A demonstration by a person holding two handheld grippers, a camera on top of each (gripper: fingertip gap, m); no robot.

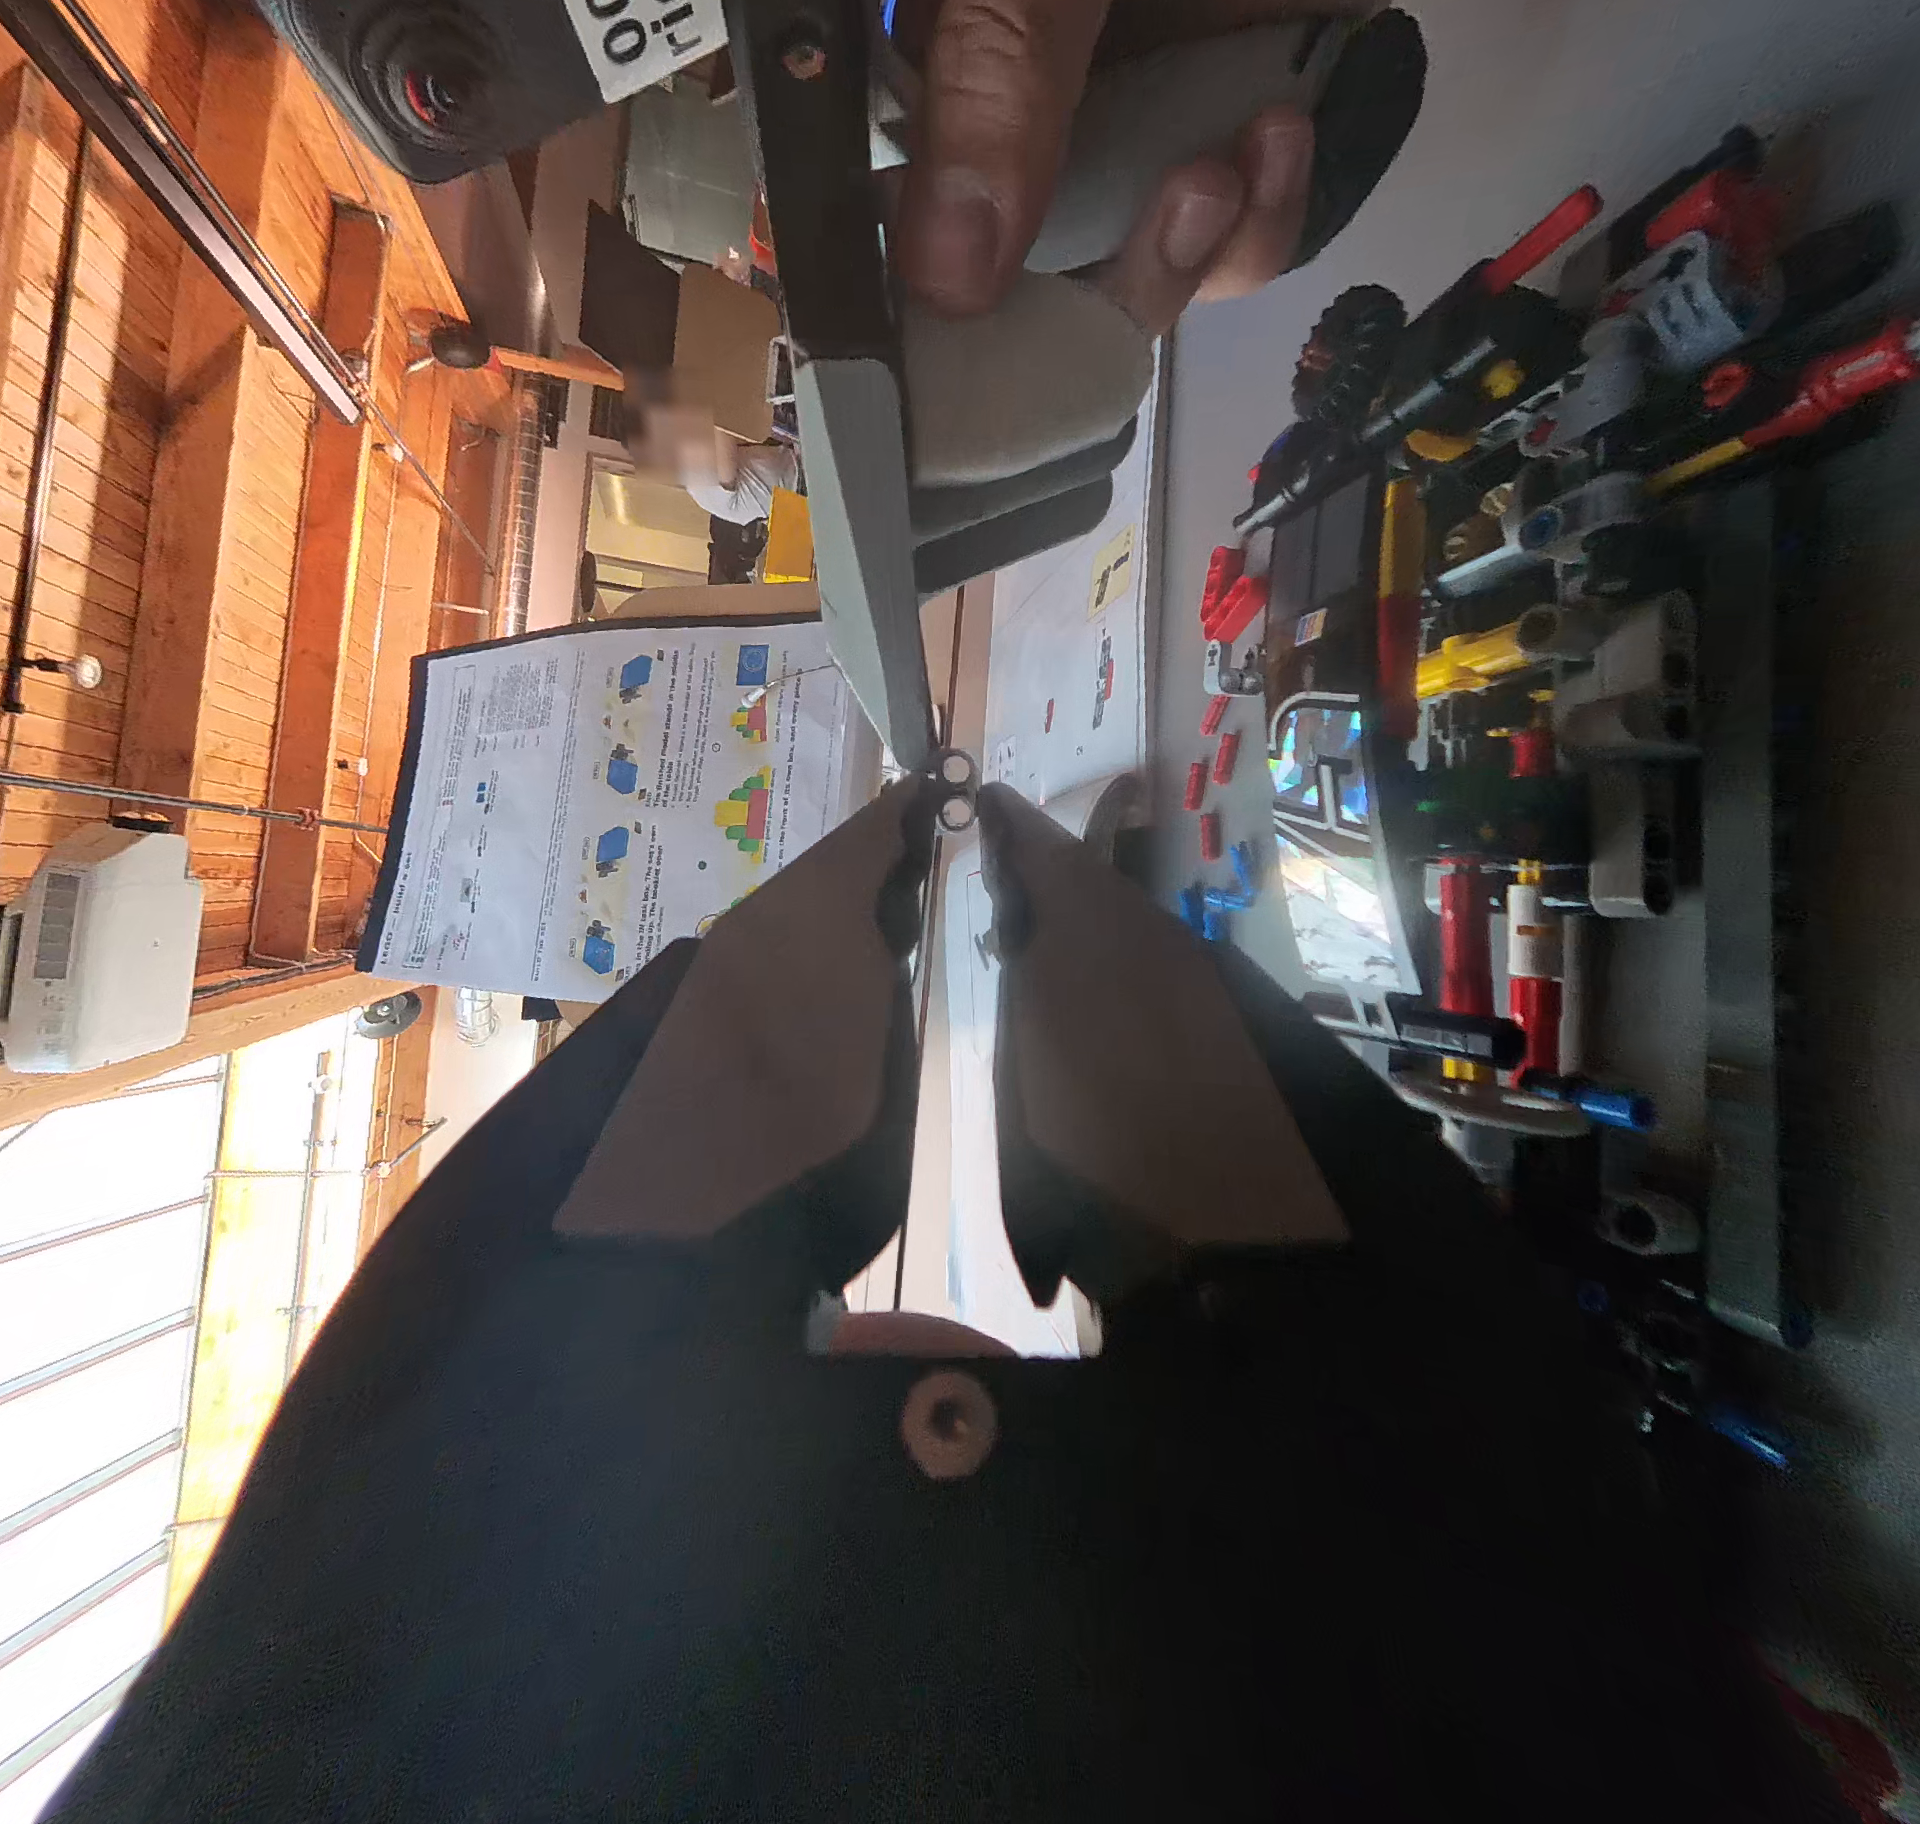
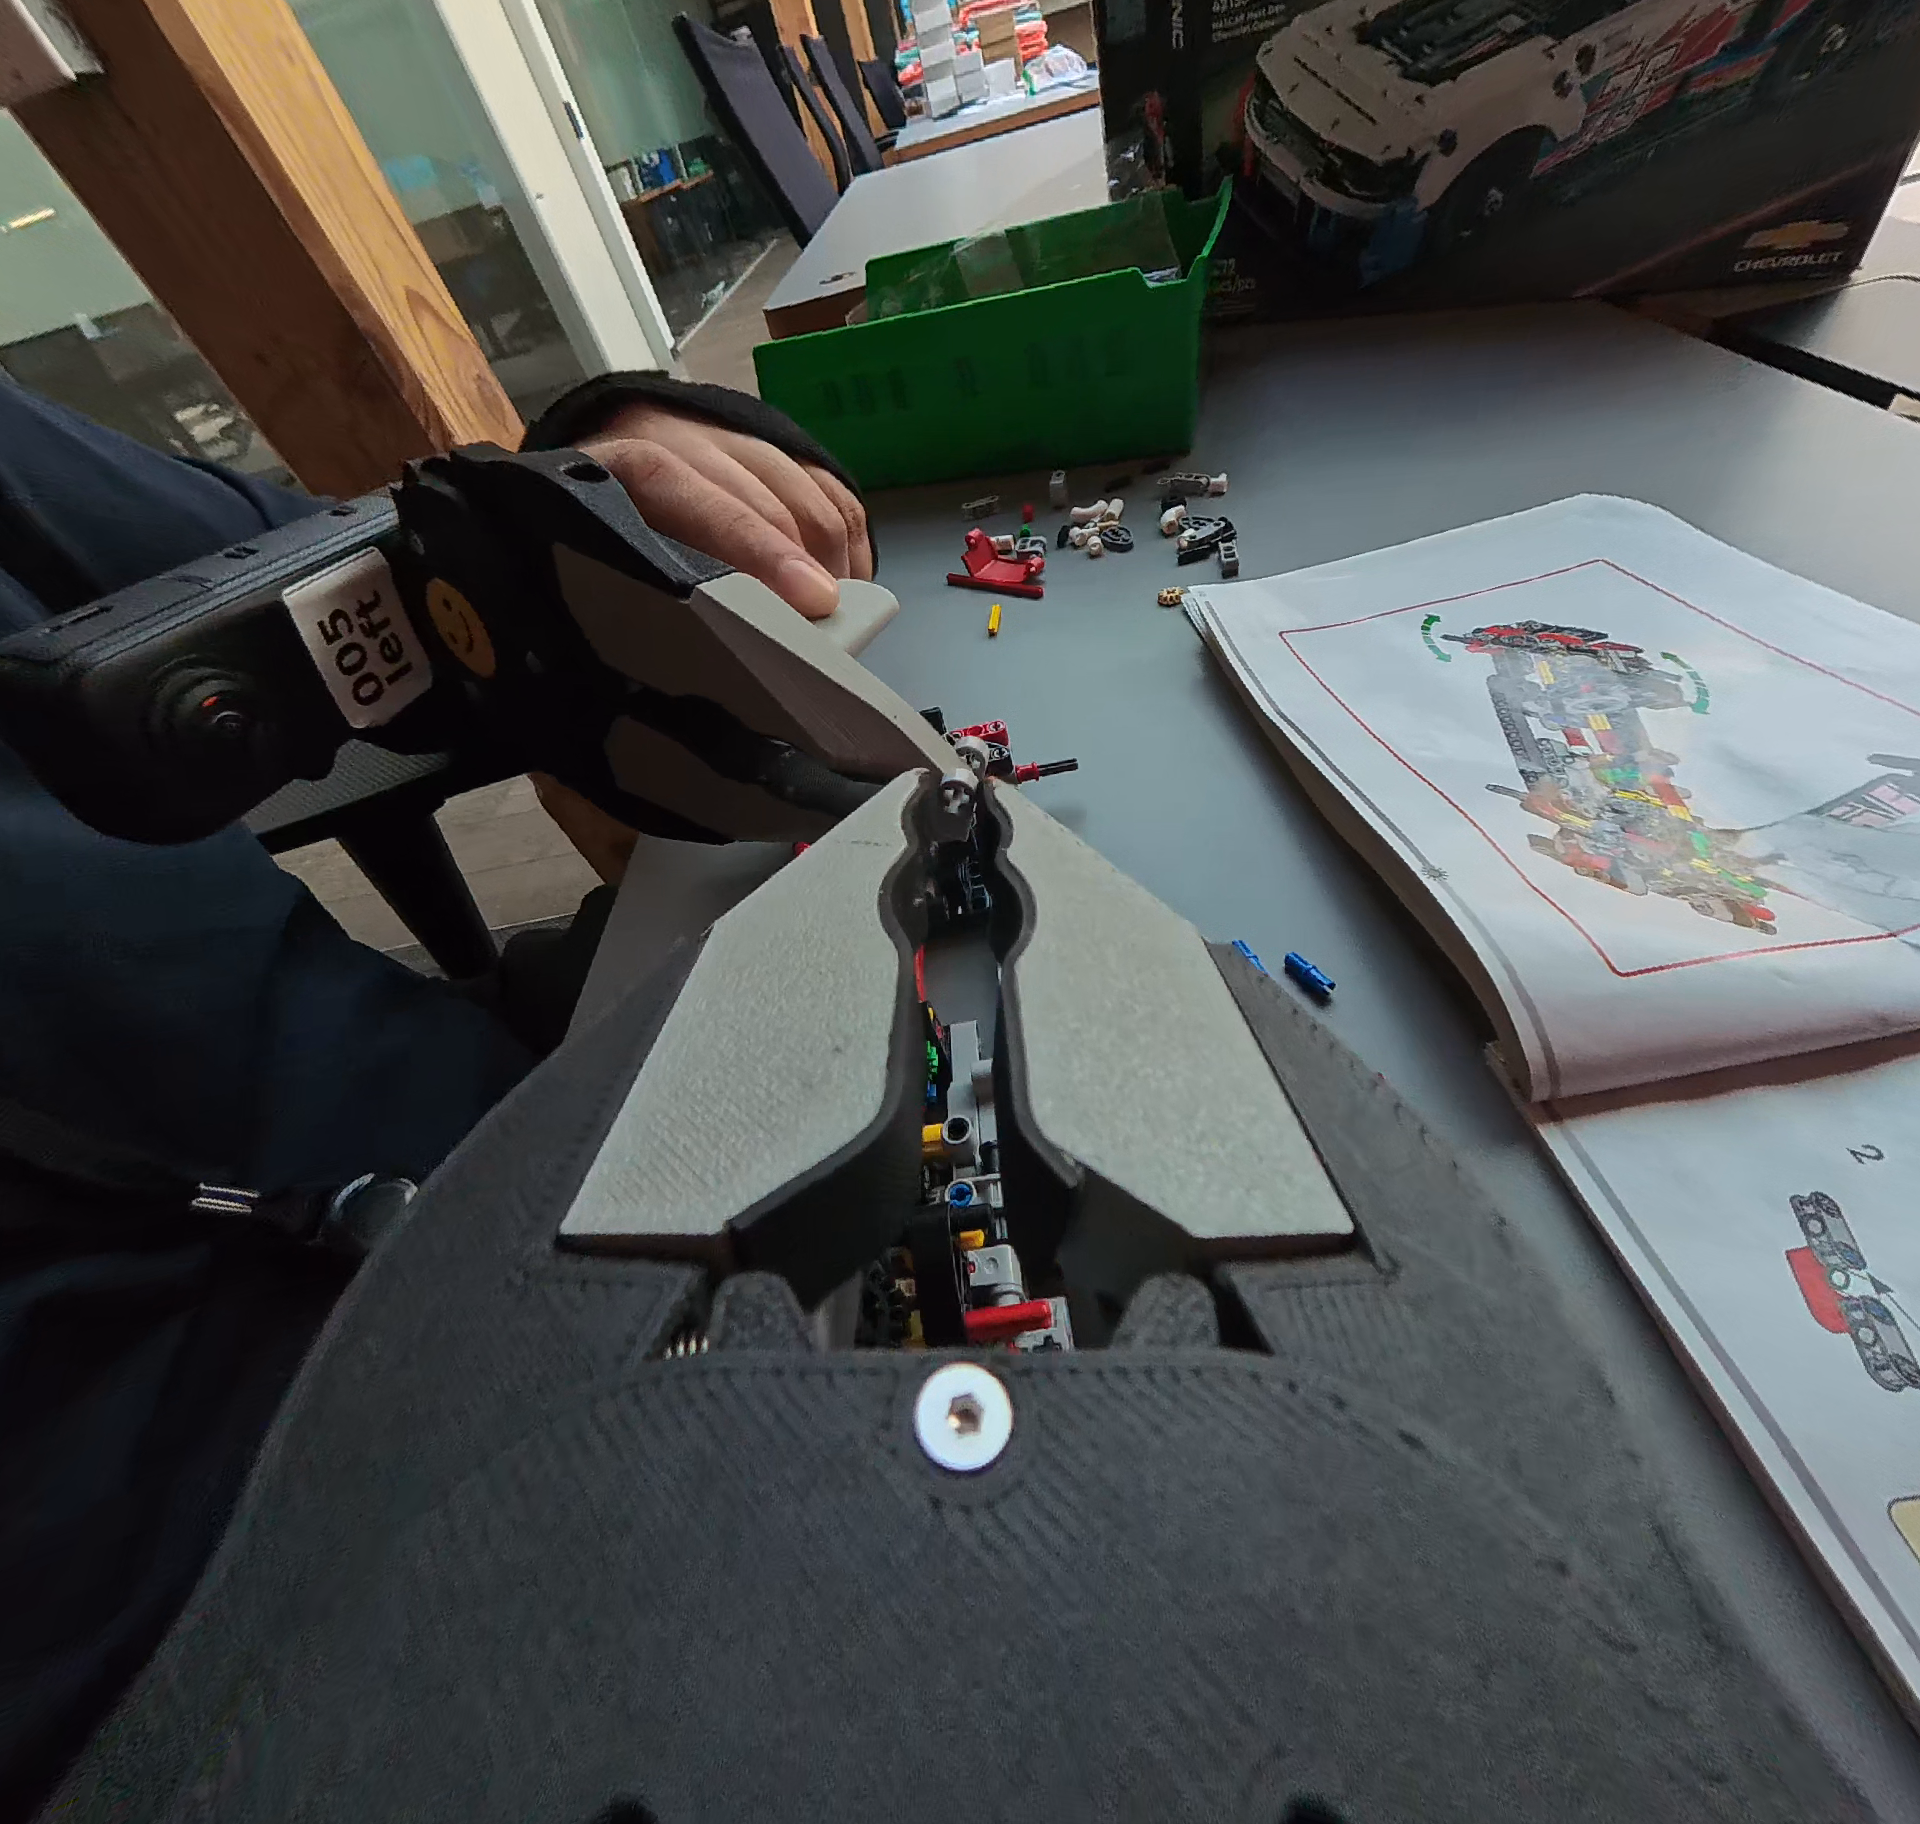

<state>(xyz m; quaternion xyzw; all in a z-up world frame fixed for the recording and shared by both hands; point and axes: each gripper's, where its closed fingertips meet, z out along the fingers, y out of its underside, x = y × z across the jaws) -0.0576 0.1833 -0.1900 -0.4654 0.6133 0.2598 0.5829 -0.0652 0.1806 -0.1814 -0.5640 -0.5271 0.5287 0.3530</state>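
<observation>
Both grippers meet tip to tip at frame centre. The left gripper (image 1: 951, 803) pinches a small grey connector (image 1: 956, 789), pads pressed on either side of it. The right gripper (image 2: 954, 806), coming in from the upper part of the left view, has its jaws closed on the same connector; the far end shows between its tips in its own view. Below the right jaws sits a brick model (image 2: 961, 1203) on the grey table (image 2: 1299, 787). An open manual (image 2: 1610, 787) lies right, loose pieces (image 2: 1101, 533) and a green bin (image 2: 987, 382) beyond.
</observation>
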